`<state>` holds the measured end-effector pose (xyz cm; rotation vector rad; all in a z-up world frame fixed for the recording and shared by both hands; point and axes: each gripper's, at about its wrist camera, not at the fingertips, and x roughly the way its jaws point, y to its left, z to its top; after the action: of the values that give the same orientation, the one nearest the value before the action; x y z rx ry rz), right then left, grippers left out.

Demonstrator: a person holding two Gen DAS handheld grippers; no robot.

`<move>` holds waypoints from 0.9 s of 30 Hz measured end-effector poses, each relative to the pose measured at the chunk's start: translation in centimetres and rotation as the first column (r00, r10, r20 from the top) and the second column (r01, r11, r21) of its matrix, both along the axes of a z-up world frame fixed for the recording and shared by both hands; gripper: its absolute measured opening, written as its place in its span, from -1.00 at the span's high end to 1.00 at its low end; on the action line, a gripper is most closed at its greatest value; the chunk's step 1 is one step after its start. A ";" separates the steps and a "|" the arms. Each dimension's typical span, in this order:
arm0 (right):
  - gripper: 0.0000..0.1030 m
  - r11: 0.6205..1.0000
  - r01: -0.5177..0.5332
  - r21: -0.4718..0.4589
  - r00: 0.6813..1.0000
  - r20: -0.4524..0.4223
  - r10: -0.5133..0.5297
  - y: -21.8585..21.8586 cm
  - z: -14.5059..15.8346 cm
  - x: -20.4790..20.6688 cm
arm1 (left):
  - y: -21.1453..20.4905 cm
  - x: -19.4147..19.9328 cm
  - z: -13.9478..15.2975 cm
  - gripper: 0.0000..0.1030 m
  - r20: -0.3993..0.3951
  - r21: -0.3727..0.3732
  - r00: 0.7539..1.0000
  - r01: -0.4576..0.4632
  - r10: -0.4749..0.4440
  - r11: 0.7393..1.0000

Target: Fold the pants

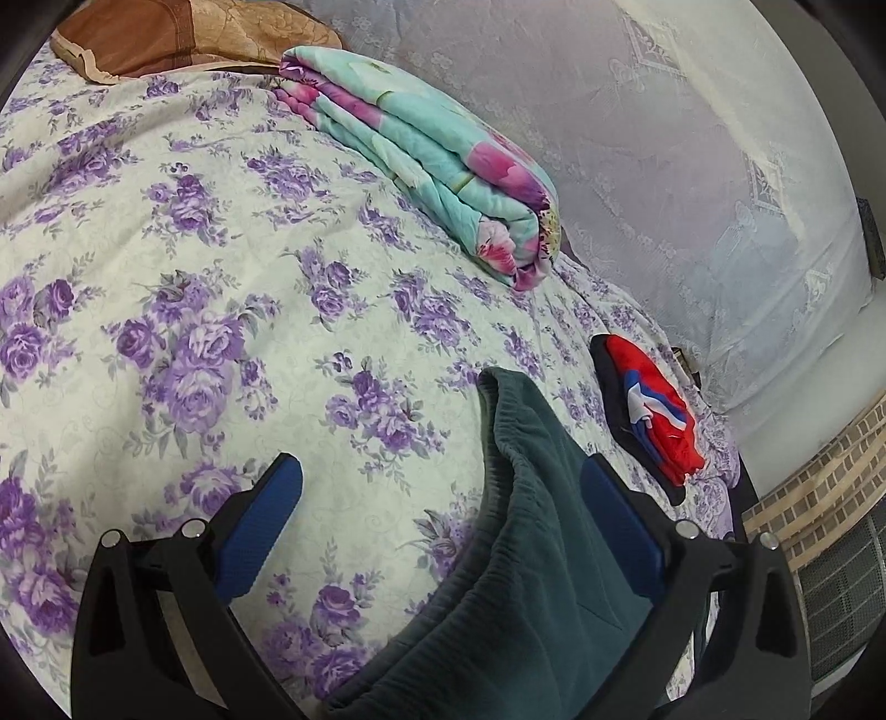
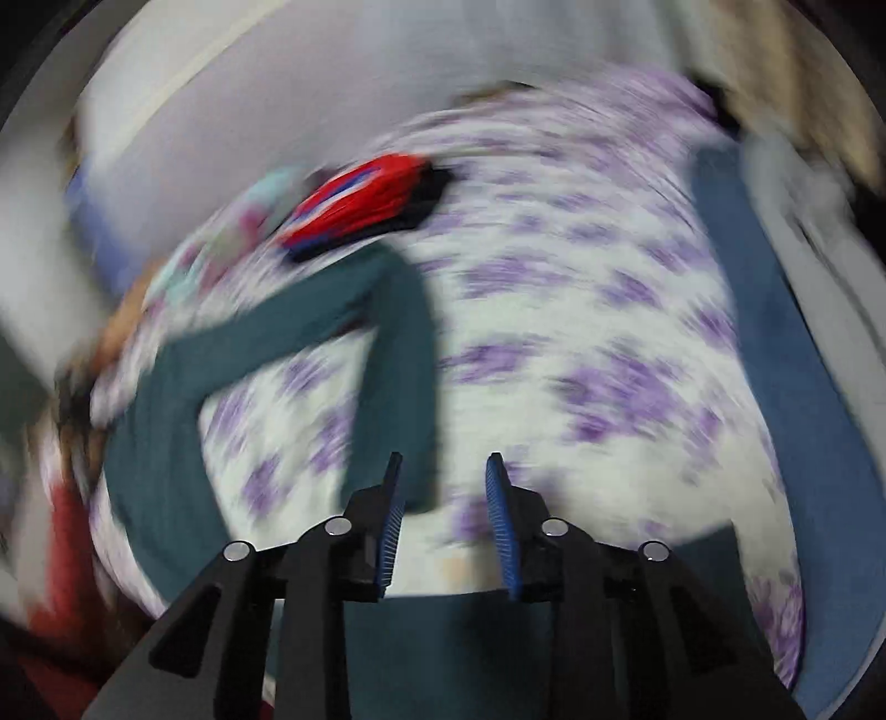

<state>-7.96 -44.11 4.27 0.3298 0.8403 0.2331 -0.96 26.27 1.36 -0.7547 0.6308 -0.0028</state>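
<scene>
Risk: teal pants (image 1: 531, 554) on floral bedsheet (image 1: 194, 221), waistband w/in wide-open left gripper (image 1: 443, 487) but ungrasped, right gripper (image 2: 443, 498) part-open on nothing by a leg, so blurry view may cause missed pinch, crooked fold.

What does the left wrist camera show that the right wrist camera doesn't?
Only the left view shows the brown pillow, the lace curtain and the waistband of the green pants, sharp and clear. Only the right view, badly blurred, shows both pant legs spread apart and a blue strip beside the bed. Both show the flowered bedspread, the folded red clothes and the folded turquoise blanket.
</scene>
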 end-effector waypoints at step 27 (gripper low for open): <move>-0.06 0.867 -0.133 -0.480 0.968 0.126 0.219 8.4 -0.4 -1.0 | 0.1 0.4 -0.5 -0.90 -0.022 0.005 1.000 0.002 -0.002 1.000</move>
<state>-8.99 -35.67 3.91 -0.2239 0.7231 0.2183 -0.59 26.33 0.88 -0.7506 0.6521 0.0055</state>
